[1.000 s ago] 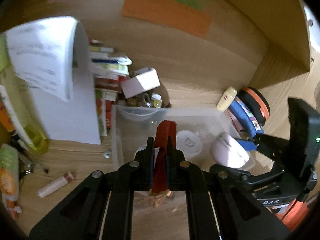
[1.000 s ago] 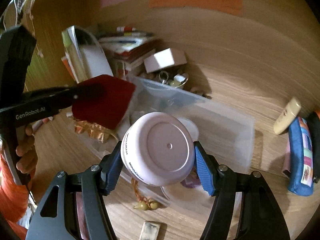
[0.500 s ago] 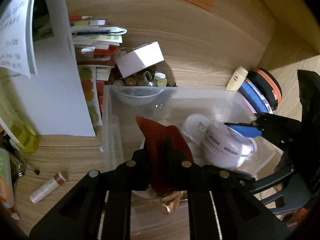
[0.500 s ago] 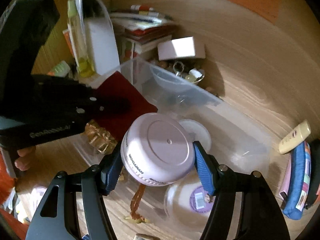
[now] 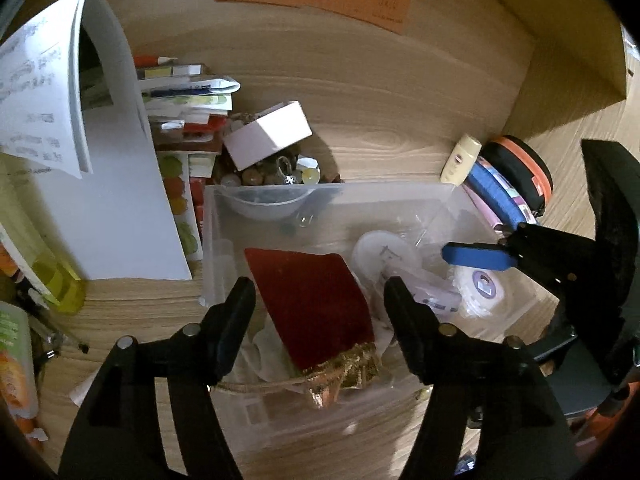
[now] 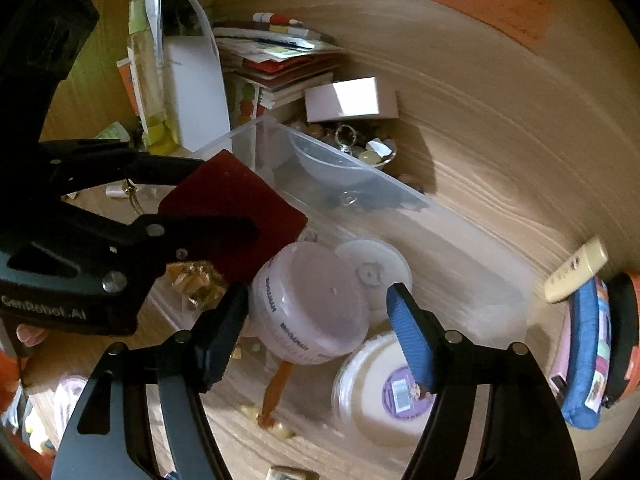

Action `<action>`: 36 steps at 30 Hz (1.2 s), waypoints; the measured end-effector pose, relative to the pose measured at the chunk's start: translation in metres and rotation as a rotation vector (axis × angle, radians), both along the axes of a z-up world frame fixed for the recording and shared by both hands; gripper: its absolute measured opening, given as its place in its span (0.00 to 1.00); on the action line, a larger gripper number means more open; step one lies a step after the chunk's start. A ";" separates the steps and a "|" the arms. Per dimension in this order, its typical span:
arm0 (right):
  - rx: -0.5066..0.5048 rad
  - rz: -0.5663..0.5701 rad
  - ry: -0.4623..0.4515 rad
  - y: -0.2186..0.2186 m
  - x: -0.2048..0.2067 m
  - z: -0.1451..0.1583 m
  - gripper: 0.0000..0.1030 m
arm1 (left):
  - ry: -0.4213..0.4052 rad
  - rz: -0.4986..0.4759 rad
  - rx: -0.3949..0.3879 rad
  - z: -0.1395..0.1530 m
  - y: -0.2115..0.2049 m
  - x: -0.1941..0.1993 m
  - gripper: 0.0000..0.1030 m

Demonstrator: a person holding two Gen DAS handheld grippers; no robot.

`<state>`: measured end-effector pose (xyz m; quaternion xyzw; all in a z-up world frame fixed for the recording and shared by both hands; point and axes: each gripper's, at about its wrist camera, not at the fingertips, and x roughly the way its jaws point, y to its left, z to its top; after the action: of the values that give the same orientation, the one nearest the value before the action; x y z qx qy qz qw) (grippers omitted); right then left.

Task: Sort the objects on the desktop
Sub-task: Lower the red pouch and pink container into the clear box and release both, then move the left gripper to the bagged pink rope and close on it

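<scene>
A clear plastic bin [image 5: 404, 194] [image 6: 460, 240] sits on the wooden desk. My left gripper [image 5: 318, 294] is open above it; a dark red pouch with a gold top [image 5: 316, 308] [image 6: 236, 204] lies loose in the bin between the fingers. My right gripper [image 6: 316, 300] is open over the bin; a pale pink round jar [image 6: 312, 300] sits tilted between the fingers, free of the blue pad [image 6: 408, 336]. Flat white lidded tubs [image 6: 380, 392] [image 5: 384, 254] lie in the bin beside it.
Behind the bin are a small white box [image 5: 268, 134], a bowl of beads [image 6: 356, 148], stacked books [image 6: 276, 64] and a standing white booklet [image 5: 116, 184]. A cream tube [image 5: 460, 158], blue pencil case [image 6: 588, 356] and orange-rimmed case [image 5: 528, 168] lie right.
Both grippers opened. The left let go of the red pouch, which now lies in the bin. The right released the pink jar, which tipped down among the tubs.
</scene>
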<state>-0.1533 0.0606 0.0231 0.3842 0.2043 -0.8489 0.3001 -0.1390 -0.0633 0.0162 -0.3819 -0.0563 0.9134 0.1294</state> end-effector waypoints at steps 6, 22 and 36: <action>0.016 -0.063 0.044 0.014 0.013 0.009 0.79 | -0.034 -0.017 0.079 0.006 -0.012 0.002 0.68; -0.090 -0.140 0.061 0.083 0.059 0.023 0.79 | 0.021 0.042 -0.088 0.017 -0.005 0.083 0.90; -0.042 -0.113 -0.031 0.100 0.079 -0.025 0.79 | -0.130 -0.001 -0.168 -0.040 0.008 0.167 0.90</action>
<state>-0.0740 0.1609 -0.0019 0.4020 0.1595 -0.8625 0.2627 0.0281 -0.0554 -0.0238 -0.4499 0.0124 0.8881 0.0937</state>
